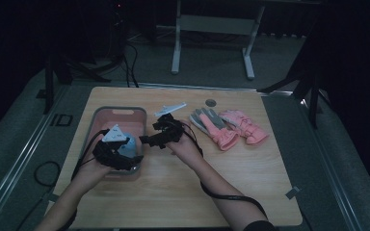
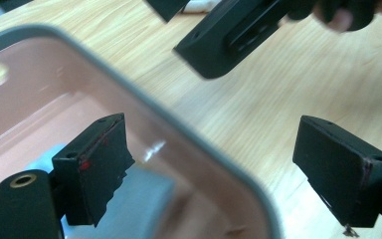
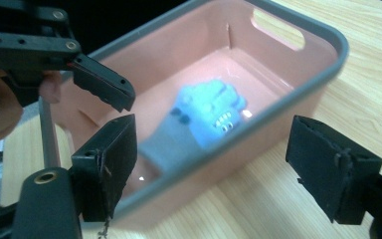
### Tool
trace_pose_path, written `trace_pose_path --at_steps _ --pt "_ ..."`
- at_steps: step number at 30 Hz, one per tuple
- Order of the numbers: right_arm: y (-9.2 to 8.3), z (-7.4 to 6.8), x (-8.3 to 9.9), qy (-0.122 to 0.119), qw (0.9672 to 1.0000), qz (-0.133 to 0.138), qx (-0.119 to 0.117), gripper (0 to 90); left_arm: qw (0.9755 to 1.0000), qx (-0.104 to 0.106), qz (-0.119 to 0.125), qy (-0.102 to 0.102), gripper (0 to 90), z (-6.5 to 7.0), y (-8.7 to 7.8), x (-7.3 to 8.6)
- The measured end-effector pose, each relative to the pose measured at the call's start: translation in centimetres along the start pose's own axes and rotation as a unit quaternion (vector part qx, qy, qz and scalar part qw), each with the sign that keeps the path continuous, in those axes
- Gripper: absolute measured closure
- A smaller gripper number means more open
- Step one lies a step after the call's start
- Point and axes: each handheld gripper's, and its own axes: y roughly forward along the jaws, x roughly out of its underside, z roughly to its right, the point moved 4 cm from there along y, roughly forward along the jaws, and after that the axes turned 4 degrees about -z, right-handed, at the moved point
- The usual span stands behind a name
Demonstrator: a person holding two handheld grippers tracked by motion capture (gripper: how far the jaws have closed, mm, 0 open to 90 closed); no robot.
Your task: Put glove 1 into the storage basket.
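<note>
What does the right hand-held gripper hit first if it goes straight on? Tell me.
Probably the grey rim of the pink bin, which crosses between the open right hand-held gripper; beyond it lies the blue glove. Depth is hard to judge.

Room's dark around me, light falls mostly on my wooden table, pale grain, rounded corners. A small round grey insert sits near its far edge. Bit of grey tape sticks off the right edge. Table sits on a grey carpeted platform w/ metal rails along the sides. Beyond the far edge, grey floor and a white desk frame, two legs w/ feet toward me. Black cables trail across the floor at back left; another cable loop lies on the platform left of me. Black tripod legs at right, similar ones at left. Back wall too dark to tell.
</note>
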Motion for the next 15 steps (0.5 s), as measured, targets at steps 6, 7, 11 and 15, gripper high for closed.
trace_pose_path --at_steps 6,7,11,15 --pt "-1.3 1.1 1.5 -0.001 0.9999 -0.011 0.002 20.3 0.9998 0.012 0.004 0.018 14.6 1.9 1.1 -1.0" --pt "-1.6 1.2 1.8 -0.004 0.9999 -0.013 0.003 20.2 0.9997 0.012 0.004 0.022 14.6 2.2 1.3 -1.2" --pt "-2.4 1.6 2.8 -0.019 0.9996 -0.021 0.010 18.7 0.9992 0.029 0.011 0.027 14.6 3.4 2.1 -1.7" --pt "-3.6 2.1 4.1 -0.010 0.9997 -0.017 0.016 16.5 0.9981 0.046 0.022 0.034 14.6 4.7 2.9 -2.3"
